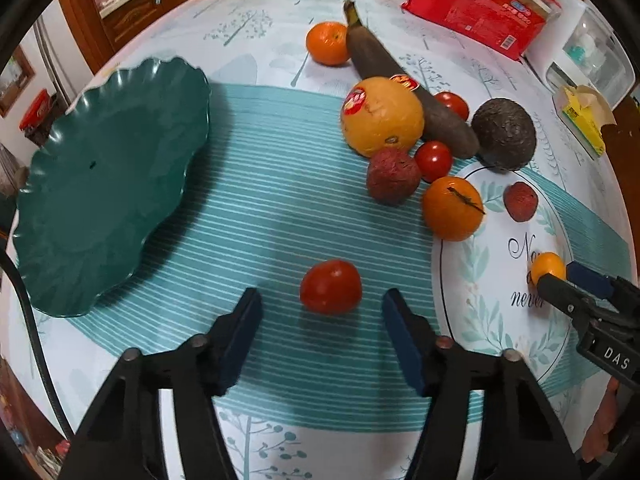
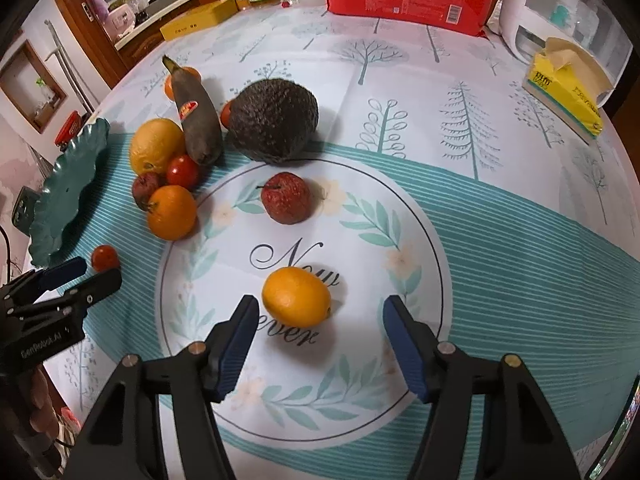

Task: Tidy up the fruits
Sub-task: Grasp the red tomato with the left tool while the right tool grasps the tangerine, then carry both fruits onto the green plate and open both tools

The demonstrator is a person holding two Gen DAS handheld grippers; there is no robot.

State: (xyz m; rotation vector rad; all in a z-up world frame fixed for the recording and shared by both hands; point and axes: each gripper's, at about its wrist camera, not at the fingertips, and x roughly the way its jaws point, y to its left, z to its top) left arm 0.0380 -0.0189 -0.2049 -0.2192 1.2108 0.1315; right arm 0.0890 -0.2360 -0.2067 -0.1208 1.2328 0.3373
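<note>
Lying between each released hand-held gripper's [image 1: 320, 308] fingers: tomato [image 1: 330, 287], small orange [image 2: 296, 297].

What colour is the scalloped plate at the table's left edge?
Dark green, plain, with nothing on it; the plate shows best in the left wrist view.

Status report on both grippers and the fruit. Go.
Left gripper open, straddling small red tomato. Right gripper open around small yellow-orange citrus. Green scalloped plate empty. Nothing blocking.

Right hand-held gripper [image 2: 316, 316] jaws apart around small orange fruit [image 2: 296, 297], not touching
</note>
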